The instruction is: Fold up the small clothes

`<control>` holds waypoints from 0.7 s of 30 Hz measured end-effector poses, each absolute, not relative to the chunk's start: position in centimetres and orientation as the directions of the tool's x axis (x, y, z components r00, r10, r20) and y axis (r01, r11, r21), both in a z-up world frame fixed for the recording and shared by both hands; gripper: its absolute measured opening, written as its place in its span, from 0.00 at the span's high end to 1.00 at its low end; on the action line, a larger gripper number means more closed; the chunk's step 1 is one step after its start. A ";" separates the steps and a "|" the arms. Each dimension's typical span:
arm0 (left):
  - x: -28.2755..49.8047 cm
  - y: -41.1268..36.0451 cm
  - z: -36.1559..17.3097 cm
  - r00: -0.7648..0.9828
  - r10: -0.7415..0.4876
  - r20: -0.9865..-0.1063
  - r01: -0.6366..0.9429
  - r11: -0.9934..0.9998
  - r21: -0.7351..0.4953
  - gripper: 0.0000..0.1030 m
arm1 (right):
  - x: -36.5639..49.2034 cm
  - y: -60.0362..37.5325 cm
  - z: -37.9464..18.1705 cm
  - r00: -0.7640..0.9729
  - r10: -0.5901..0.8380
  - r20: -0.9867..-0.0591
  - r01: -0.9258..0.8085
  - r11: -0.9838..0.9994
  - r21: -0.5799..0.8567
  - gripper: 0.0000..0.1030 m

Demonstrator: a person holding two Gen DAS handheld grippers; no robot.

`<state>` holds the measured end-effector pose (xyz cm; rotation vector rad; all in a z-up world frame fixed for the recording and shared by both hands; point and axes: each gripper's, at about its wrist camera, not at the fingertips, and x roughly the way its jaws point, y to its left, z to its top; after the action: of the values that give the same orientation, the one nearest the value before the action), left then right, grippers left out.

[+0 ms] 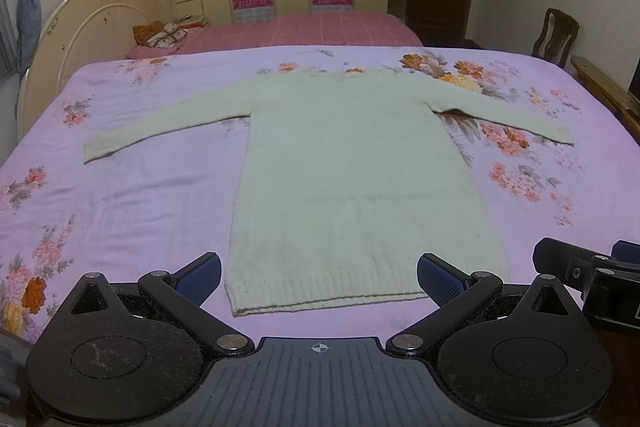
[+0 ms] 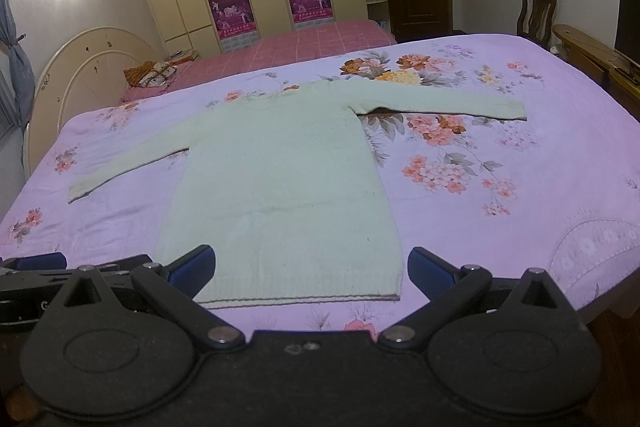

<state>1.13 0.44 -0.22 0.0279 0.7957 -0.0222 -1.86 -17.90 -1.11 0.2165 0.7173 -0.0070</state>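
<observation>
From the left wrist, a pale green sweater lies flat on the bed, which has a purple sheet with flowers. Both sleeves are spread out to the sides. The left tool hangs just above the sweater's bottom edge, its fingers wide apart and holding nothing.

From the right wrist, the sweater lies to the left on the bed. The right tool is also wide apart and empty, near the bottom edge.
</observation>
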 end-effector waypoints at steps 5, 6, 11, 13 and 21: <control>1.4 0.6 -0.5 0.697 0.016 -0.717 0.028 0.998 0.049 0.00 | -1.6 -17.8 -1.1 0.750 0.071 -0.658 0.080 0.977 0.197 0.01; 1.5 0.6 -0.6 0.695 0.020 -0.719 0.028 0.998 0.055 0.00 | -1.5 -17.7 -1.1 0.747 0.069 -0.662 0.080 0.978 0.193 0.01; 2.1 0.6 -0.9 0.694 0.036 -0.719 0.021 0.997 0.071 0.00 | -1.0 -17.5 -1.2 0.741 0.067 -0.669 0.081 0.979 0.188 0.01; 2.4 0.7 -1.0 0.695 0.040 -0.718 0.017 0.997 0.072 0.00 | -1.0 -17.5 -1.3 0.747 0.066 -0.661 0.081 0.979 0.188 0.01; 5.8 1.3 -1.7 0.724 0.022 -0.689 -0.004 1.000 0.028 0.00 | 0.9 -18.4 -1.8 0.771 0.011 -0.637 0.114 0.981 0.155 0.01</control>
<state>5.84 1.29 -1.69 0.0246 0.7608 0.0145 0.90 -18.37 -1.82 0.1892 0.6897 -0.0562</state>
